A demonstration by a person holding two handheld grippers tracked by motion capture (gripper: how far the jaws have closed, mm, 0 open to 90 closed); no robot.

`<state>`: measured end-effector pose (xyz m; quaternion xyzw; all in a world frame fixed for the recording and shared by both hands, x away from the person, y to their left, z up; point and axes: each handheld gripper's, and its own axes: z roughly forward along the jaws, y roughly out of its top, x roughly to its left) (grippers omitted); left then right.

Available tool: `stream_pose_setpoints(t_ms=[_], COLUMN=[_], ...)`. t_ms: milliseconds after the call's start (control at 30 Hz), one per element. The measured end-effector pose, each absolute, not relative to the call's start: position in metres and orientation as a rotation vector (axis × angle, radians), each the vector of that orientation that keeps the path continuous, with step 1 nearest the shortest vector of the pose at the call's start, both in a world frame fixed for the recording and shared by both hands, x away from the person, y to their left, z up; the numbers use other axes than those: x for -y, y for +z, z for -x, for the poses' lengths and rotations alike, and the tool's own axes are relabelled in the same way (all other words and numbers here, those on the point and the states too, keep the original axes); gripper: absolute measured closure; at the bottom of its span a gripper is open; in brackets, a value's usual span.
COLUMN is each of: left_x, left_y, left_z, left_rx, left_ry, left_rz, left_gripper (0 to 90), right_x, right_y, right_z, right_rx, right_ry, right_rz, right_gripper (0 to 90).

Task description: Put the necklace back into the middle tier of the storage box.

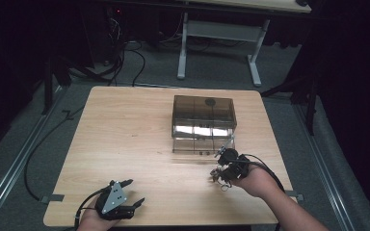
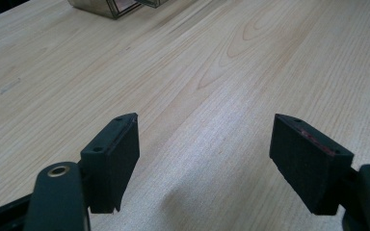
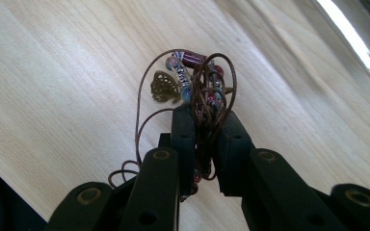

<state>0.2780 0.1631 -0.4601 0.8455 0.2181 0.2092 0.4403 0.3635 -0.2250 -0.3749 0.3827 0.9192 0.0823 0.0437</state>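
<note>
Clamped between the right tongs, a tangled beaded cord necklace is held just above the bench, near the smoky plastic drawer box, left tongs spread apart, nothing gripped, at the near edge.

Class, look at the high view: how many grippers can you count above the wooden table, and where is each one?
2. The left gripper rests at the table's near edge, jaws open and empty. The right gripper is near the smoky plastic box, shut on a beaded cord necklace.
</note>
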Motion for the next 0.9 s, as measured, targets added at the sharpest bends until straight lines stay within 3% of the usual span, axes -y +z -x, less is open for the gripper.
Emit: stream_pose_setpoints(t_ms=[900], left_x=[-0.163], left_y=[-0.460], left_z=[-0.278], left_rx=[-0.544], left_ry=[0.517], left_rz=[-2.099], left_gripper=[26.1], right_x=[0.244], right_y=[-0.350], right_z=[-0.370], right_rx=[-2.745], right_ry=[0.341], right_rz=[-1.260], right_gripper=[80.4])
